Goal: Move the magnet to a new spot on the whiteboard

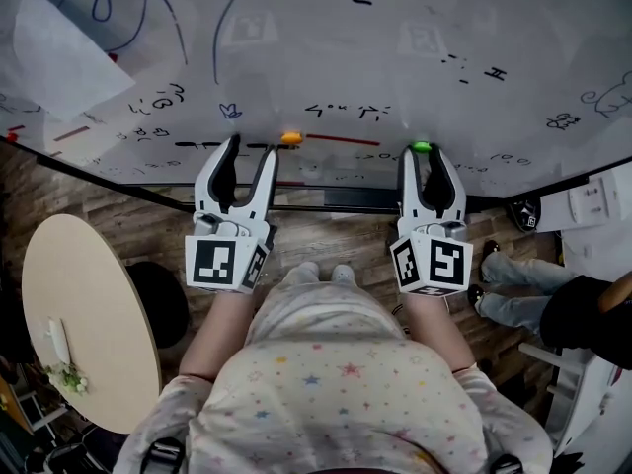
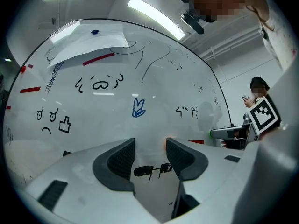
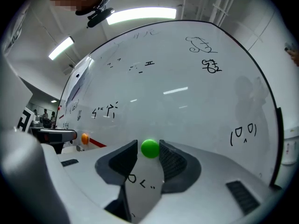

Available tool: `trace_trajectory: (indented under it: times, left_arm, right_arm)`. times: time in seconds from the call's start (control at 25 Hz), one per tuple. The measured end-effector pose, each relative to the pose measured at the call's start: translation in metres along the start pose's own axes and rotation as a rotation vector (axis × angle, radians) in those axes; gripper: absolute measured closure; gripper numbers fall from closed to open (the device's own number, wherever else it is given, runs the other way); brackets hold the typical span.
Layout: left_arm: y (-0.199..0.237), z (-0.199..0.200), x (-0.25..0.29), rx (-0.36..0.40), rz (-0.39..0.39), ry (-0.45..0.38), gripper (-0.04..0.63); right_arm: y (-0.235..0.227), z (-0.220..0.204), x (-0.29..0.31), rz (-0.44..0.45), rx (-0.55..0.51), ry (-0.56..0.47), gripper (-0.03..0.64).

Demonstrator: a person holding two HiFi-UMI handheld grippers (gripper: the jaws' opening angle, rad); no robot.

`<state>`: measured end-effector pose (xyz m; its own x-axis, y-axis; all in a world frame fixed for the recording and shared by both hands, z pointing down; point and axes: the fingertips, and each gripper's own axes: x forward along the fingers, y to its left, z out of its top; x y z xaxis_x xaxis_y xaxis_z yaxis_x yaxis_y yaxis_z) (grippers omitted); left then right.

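A small green magnet (image 1: 421,147) sticks to the whiteboard (image 1: 326,47) near its lower edge. My right gripper (image 1: 421,156) is shut on it, and in the right gripper view the green magnet (image 3: 150,148) sits pinched between the two fingertips of that gripper (image 3: 148,152). My left gripper (image 1: 250,146) is open against the board with nothing between its jaws, as the left gripper view (image 2: 150,148) also shows. An orange magnet (image 1: 290,138) sits just to the right of the left gripper's tips and appears again as the orange magnet (image 3: 84,138) in the right gripper view.
The whiteboard is covered in marker doodles, with a red line (image 1: 341,140) between the two magnets and a paper sheet (image 1: 59,57) fixed at the upper left. A round beige table (image 1: 89,314) stands at the left. A seated person's legs (image 1: 513,284) are at the right.
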<state>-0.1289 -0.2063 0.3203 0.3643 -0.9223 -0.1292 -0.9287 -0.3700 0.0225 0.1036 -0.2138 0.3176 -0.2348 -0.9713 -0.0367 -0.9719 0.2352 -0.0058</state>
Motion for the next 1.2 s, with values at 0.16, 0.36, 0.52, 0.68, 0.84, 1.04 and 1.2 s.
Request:
trace_trajectory:
  times: [0.16, 0.36, 0.52, 0.68, 0.84, 1.04, 1.2]
  left_arm:
    - [0.0036, 0.0012, -0.003, 0.002, 0.007, -0.002, 0.405]
    - [0.0094, 0.0007, -0.0061, 0.001, 0.021, -0.002, 0.405]
    - [0.0102, 0.0009, -0.0067, 0.0, 0.022, -0.004, 0.405]
    - [0.0097, 0.0015, -0.0071, -0.002, 0.017, -0.005, 0.405]
    - [0.0097, 0.0016, -0.0074, -0.003, 0.015, -0.004, 0.405]
    - [0.0099, 0.0002, -0.0082, -0.006, 0.015, -0.002, 0.405]
    - [0.0086, 0.0002, -0.0084, -0.008, 0.011, -0.003, 0.405]
  right_arm:
    - [-0.0023, 0.0002, 0.0, -0.036, -0.008, 0.0, 0.489]
    - [-0.0028, 0.0, 0.0007, -0.044, -0.013, 0.003, 0.5]
    - [-0.0033, -0.0001, 0.0008, -0.045, -0.015, 0.005, 0.497]
    - [-0.0032, 0.0001, 0.0004, -0.048, -0.012, 0.009, 0.497]
    - [-0.0031, 0.0004, 0.0004, -0.046, -0.014, 0.015, 0.499]
    - [-0.0029, 0.0002, 0.0005, -0.04, -0.029, 0.014, 0.499]
    - [-0.0023, 0.0002, 0.0006, -0.036, -0.042, 0.011, 0.499]
